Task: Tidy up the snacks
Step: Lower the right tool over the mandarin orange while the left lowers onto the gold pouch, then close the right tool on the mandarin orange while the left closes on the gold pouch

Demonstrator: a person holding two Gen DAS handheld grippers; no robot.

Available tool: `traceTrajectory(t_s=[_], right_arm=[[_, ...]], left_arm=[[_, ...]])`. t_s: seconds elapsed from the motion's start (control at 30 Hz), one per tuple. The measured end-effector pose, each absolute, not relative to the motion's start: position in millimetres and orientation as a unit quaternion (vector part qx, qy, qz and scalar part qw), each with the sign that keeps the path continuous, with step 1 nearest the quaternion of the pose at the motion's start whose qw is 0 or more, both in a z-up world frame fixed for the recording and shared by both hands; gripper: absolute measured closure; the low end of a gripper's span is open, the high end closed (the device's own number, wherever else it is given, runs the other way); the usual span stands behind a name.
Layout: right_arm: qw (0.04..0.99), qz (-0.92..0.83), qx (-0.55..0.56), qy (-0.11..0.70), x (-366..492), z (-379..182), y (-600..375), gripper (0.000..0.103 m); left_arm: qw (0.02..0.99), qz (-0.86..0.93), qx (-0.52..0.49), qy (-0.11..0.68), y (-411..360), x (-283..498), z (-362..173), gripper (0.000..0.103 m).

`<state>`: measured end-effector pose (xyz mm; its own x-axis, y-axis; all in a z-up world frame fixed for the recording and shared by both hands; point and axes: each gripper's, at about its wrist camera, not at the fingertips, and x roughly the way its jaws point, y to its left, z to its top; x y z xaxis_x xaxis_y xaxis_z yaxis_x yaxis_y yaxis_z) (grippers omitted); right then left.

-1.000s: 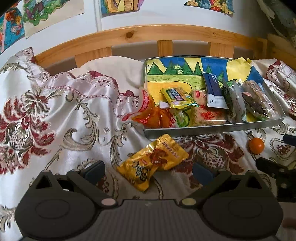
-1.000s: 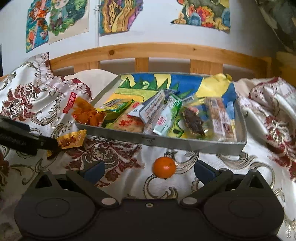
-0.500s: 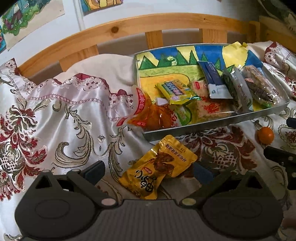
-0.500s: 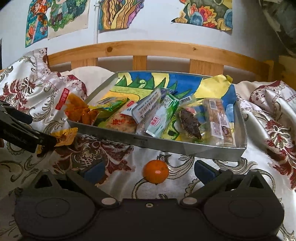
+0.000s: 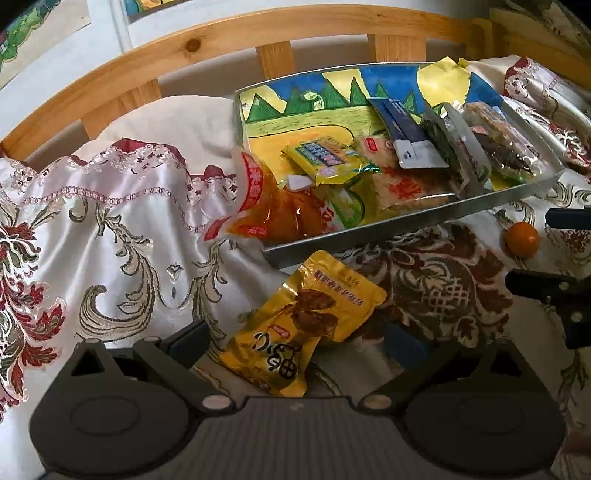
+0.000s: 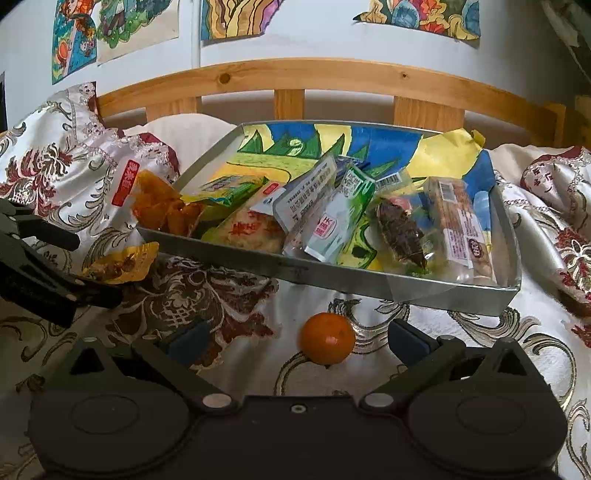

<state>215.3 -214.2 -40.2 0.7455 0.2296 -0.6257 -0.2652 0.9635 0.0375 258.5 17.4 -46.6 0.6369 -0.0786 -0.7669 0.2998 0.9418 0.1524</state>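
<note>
**Now: yellow packet and orange lie between open fingers, tray beyond**

Nearest the left wrist camera, the left hand-held gripper (image 5: pixel 297 341) is released, its two fingers spread wide. The yellow snack packet (image 5: pixel 306 323) lies flat on the patterned bed cover (image 5: pixel 110 229) between those fingers, its lower end close to the gripper body and its upper corner reaching almost to the front wall of the metal tray (image 5: pixel 406 230). I cannot tell whether either finger touches the packet.

Likewise, the right hand-held gripper (image 6: pixel 297 341) is released, fingers wide apart, and the small orange (image 6: pixel 327 343) sits on the cover between them, a little right of centre and apart from both. From this side the left hand-held gripper shows at the left edge, with the yellow packet's crinkled end just beside its fingertips.

Farther back, the tray rests on the bed, lined with a crayon landscape drawing (image 5: pixel 314 107) and holding a heap of wrapped snacks. An orange-red snack bag (image 5: pixel 273 206) hangs over the tray's near left corner. Behind the tray stands the wooden headboard (image 6: pixel 332 79), then the wall with colourful pictures (image 6: pixel 85 33).
</note>
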Motion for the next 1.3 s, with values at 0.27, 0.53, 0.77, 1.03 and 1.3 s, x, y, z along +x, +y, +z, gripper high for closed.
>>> traceTrajectory(t_s=[0.27, 0.53, 0.77, 1.03, 1.3], right_arm=[[0.930, 0.126, -0.014, 0.344, 221.4, -44.7, -215.9, 0.001], [0.913, 0.161, 0.019, 0.375, 237.6, -49.2, -220.0, 0.005], [0.907, 0.177, 0.031, 0.382, 242.7, -52.8, -220.9, 0.006], [0.912, 0.176, 0.031, 0.369, 239.6, -52.6, -220.2, 0.031], [0.913, 0.189, 0.025, 0.360, 234.9, -53.1, -218.8, 0.059]], left_arm=[[0.886, -0.133, 0.162, 0.413, 15.6, 274.7, -52.5, 0.001], [0.867, -0.154, 0.140, 0.452, 22.9, 288.8, -66.5, 0.000], [0.860, -0.162, 0.106, 0.472, 33.4, 296.4, -70.7, 0.000], [0.859, -0.154, 0.100, 0.477, 31.5, 297.8, -70.5, 0.000], [0.864, -0.157, 0.071, 0.474, 33.9, 283.3, -65.6, 0.016]])
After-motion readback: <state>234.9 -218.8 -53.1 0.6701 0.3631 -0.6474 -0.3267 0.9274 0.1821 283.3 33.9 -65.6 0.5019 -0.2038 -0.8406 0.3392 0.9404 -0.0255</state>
